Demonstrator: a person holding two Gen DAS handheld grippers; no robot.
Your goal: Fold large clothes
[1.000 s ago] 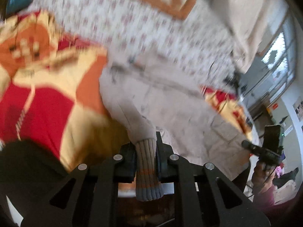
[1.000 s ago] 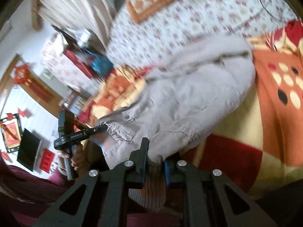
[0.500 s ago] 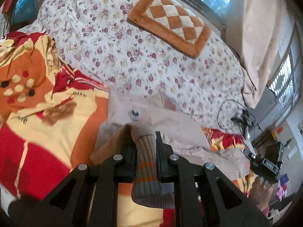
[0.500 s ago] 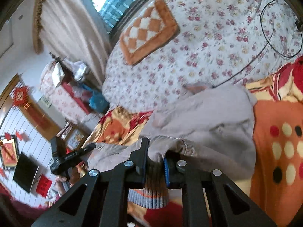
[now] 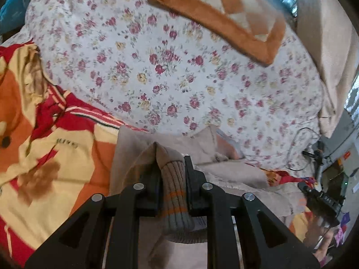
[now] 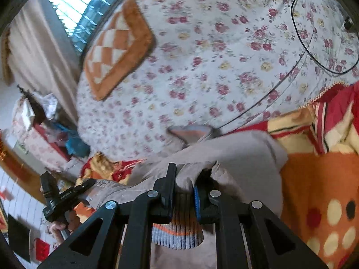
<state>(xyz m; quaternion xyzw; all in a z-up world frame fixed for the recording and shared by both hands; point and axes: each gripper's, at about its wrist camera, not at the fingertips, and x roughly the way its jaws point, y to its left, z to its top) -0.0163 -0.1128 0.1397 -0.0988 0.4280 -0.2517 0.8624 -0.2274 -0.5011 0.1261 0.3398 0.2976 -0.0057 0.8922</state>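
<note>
Between both gripper jaws, jacket cuffs sit pinched.

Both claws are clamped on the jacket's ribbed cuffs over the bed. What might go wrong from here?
1. Left claw and right claw each pinch only a ribbed cuff; the beige jacket may slip out.
2. The black cable on the floral quilt lies nearby and could snag.

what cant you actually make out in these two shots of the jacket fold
- Jacket front, left wrist view: folded over itself, and the left gripper covers its near part.
- Sleeve cuff end, right wrist view: the right gripper frame hides its sides.
- Cable, right wrist view: runs off the right edge, so where it ends is unknown.
- Shelf clutter, right wrist view: blurred.
</note>
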